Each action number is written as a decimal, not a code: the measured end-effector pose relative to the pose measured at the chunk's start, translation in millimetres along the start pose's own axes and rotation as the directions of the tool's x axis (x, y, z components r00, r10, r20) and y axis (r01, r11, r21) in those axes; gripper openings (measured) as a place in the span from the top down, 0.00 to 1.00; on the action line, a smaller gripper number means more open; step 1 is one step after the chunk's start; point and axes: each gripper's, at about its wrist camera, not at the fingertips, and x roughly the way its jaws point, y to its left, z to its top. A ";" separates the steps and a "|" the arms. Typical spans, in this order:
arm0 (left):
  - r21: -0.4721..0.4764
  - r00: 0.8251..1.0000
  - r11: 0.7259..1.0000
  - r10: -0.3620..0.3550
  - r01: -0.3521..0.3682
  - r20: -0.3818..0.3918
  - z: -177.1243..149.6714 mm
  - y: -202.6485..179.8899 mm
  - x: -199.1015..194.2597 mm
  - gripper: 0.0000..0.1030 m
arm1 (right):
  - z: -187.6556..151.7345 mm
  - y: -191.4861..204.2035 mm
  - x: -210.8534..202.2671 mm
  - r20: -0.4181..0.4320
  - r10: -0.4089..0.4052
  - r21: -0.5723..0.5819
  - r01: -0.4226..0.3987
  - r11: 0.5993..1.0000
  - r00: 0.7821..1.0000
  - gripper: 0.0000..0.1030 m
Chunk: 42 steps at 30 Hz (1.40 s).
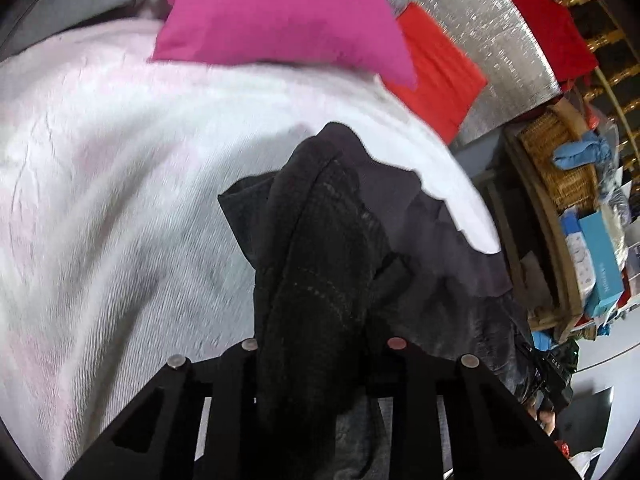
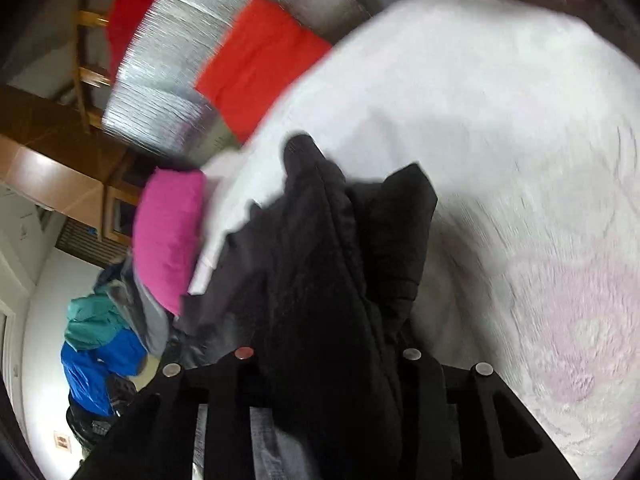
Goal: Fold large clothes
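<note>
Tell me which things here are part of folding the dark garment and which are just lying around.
Part of the job:
- black garment, bunched between both grippers
- left gripper
- right gripper
- white bedspread, the surface under it

Just lying about:
- pink pillow
- red cushion
- wicker basket
- blue and teal clothes pile

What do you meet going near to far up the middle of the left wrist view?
left gripper → black garment bunched between its fingers → white bed cover → pink pillow.
</note>
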 end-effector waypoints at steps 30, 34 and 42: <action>0.006 0.991 0.994 0.105 -0.106 0.083 -25.1 7.7 -40.7 0.84 | -17.0 -6.5 -18.5 0.044 -0.056 0.056 0.054 0.997 0.997 0.65; -0.021 0.989 0.993 0.115 -0.113 0.094 -17.7 10.5 -33.5 0.84 | -16.2 -1.5 -26.5 0.107 -0.089 0.009 0.089 0.996 0.990 0.66; -0.076 0.989 0.987 0.147 -0.145 0.027 -15.6 22.3 -23.0 0.61 | -14.7 -36.7 -22.7 0.027 -0.152 0.144 0.146 0.979 0.988 0.31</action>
